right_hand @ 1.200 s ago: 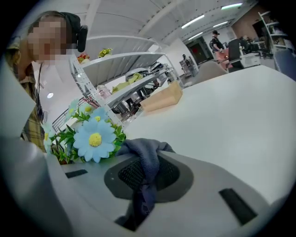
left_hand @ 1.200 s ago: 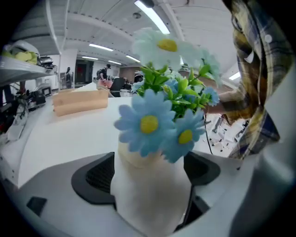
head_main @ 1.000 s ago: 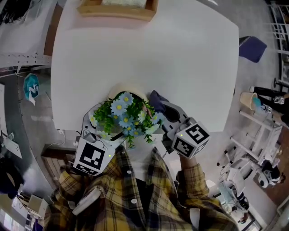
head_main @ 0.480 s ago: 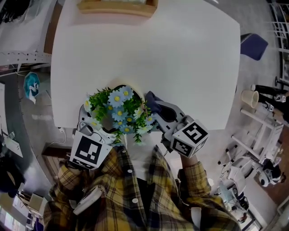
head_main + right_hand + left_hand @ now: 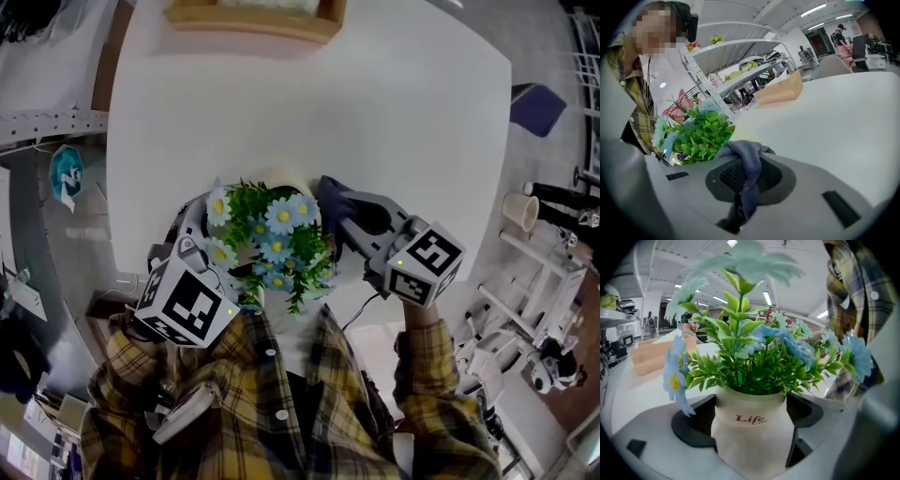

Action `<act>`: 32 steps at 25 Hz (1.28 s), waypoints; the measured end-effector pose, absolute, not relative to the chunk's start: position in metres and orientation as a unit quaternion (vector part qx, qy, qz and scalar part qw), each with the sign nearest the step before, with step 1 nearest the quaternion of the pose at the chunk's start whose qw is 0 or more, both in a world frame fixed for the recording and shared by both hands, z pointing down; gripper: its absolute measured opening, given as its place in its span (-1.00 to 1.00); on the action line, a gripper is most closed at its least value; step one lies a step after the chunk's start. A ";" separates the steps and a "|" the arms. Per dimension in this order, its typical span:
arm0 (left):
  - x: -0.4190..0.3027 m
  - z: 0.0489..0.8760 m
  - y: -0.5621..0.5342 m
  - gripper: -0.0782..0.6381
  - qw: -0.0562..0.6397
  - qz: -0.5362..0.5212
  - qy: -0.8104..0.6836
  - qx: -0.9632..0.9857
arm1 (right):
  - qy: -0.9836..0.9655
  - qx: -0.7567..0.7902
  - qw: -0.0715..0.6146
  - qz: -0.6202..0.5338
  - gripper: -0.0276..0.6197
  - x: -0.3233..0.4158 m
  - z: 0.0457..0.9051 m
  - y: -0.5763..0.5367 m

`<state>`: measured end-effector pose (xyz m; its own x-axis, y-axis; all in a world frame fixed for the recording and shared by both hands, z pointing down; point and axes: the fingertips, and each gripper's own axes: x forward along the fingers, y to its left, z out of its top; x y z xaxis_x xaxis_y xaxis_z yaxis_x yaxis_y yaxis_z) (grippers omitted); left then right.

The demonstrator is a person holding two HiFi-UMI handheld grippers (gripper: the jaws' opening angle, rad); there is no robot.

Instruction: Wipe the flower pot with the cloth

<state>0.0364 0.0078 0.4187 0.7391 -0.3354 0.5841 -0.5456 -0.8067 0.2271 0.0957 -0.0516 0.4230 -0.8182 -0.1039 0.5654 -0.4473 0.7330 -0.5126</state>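
cream flower pot (image 5: 752, 427), red "Life" lettering

A wide white desk (image 5: 375, 112), bare over most of its top. A shallow wooden tray (image 5: 253, 22) sits at its far edge, with something pale inside.

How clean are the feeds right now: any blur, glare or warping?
Head view: even light, no glare, table edges bowed. Left gripper view: fisheye with dark corners; flower pot crisp, topmost flower soft. Right gripper view: same fisheye; cloth sharp.
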 end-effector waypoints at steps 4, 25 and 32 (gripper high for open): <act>0.045 0.416 0.003 0.51 0.177 0.274 -0.190 0.926 | -0.898 0.123 0.268 0.328 -0.84 0.092 0.422 -0.071; 0.088 0.414 -0.019 0.51 0.090 0.268 0.070 0.957 | -0.869 -0.158 0.400 0.244 -0.84 0.055 0.434 -0.107; 0.086 0.413 -0.015 0.51 0.099 0.266 0.048 0.958 | -0.888 -0.114 0.370 0.246 -0.84 0.057 0.430 -0.113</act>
<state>0.0856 -0.0153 0.4131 0.8540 0.1449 0.4998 0.0399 -0.9758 0.2148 0.0572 -0.1125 0.4298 -0.6998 0.3852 0.6016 0.0203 0.8526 -0.5222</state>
